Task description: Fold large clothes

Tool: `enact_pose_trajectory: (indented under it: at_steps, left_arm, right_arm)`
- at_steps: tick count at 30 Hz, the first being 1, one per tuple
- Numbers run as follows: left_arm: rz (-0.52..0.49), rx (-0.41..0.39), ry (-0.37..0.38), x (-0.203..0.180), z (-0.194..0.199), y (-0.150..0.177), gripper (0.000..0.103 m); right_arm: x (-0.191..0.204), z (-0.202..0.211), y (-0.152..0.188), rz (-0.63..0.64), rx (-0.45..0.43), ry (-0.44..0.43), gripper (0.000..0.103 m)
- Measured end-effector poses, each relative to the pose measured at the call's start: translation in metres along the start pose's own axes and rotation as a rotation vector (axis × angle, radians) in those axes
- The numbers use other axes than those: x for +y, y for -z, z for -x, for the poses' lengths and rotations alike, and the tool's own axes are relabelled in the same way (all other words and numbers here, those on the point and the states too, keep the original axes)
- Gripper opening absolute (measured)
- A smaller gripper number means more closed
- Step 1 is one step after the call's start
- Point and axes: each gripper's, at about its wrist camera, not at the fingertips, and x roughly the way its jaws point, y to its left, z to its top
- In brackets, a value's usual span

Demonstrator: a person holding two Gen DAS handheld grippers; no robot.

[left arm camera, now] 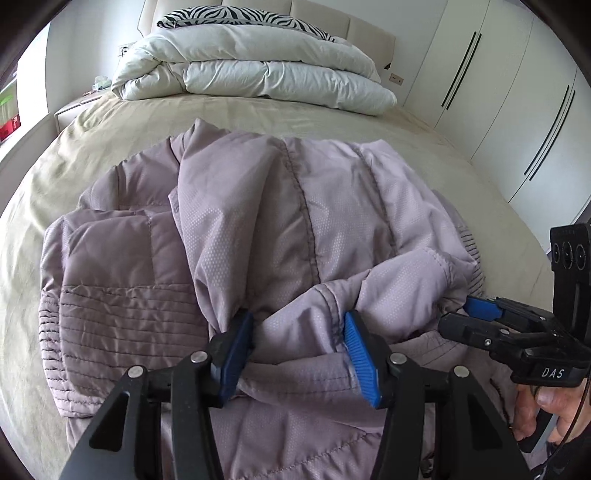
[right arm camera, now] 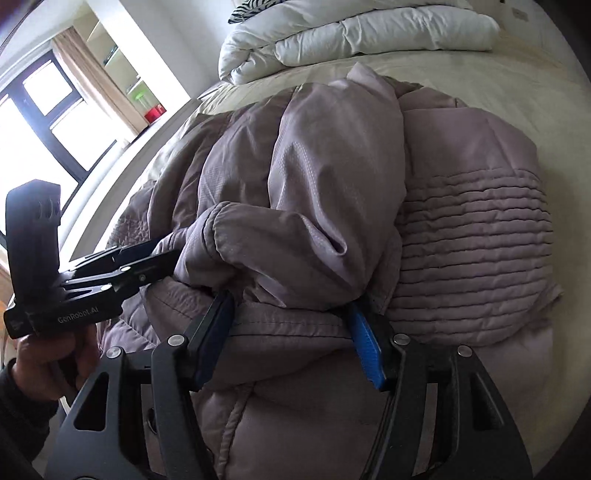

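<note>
A large mauve padded jacket (left arm camera: 258, 221) lies bunched on the beige bed (left arm camera: 110, 140), part folded, with a ribbed hem at the left. It also fills the right wrist view (right arm camera: 332, 177). My left gripper (left arm camera: 299, 328) is open, its blue pads either side of a fold of jacket fabric. My right gripper (right arm camera: 291, 314) is open too, its pads straddling a thick fold near the sleeve cuff (right arm camera: 221, 236). The right gripper shows at the right edge of the left wrist view (left arm camera: 476, 314), the left gripper at the left of the right wrist view (right arm camera: 162, 258).
A folded white duvet (left arm camera: 251, 70) and a zebra-print pillow (left arm camera: 236, 16) lie at the head of the bed. White wardrobe doors (left arm camera: 498, 92) stand to the right. A window (right arm camera: 40, 110) and shelves are on the left.
</note>
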Motion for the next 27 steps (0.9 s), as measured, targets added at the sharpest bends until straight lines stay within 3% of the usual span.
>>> enact_pose_trajectory:
  at_steps: [2,5,6,7,11,15,18,20,27]
  left_arm:
    - [0.008,-0.054,0.025,-0.002,0.029,0.004,0.060]
    - [0.029,-0.127,0.042,0.001,0.081,0.025,0.087]
    - [0.044,-0.142,0.057,0.004,0.098,0.036,0.093]
    - [0.060,-0.146,0.071,0.007,0.113,0.049,0.094]
    - [0.099,-0.103,0.089,0.018,0.167,0.111,0.095]
    - [0.174,0.001,0.069,0.034,0.200,0.188,0.095]
    - [0.238,0.069,0.030,0.044,0.216,0.243,0.095]
    - [0.321,0.117,0.050,0.051,0.222,0.274,0.095]
    - [0.433,0.211,0.055,0.061,0.229,0.330,0.095]
  right_arm:
    - [0.011,0.023,0.001,0.018,-0.051,0.002,0.062]
    - [0.027,0.067,0.010,0.089,-0.133,-0.019,0.067]
    - [0.031,0.083,0.017,0.102,-0.159,-0.032,0.075]
    - [0.034,0.099,0.026,0.105,-0.185,-0.047,0.080]
    - [0.037,0.157,0.068,0.107,-0.246,-0.086,0.084]
    - [0.020,0.198,0.127,0.054,-0.180,-0.137,0.087]
    - [0.003,0.216,0.171,-0.003,-0.116,-0.127,0.087]
    - [-0.008,0.230,0.198,-0.019,-0.091,-0.113,0.087]
    - [-0.039,0.259,0.273,-0.062,0.018,-0.087,0.087]
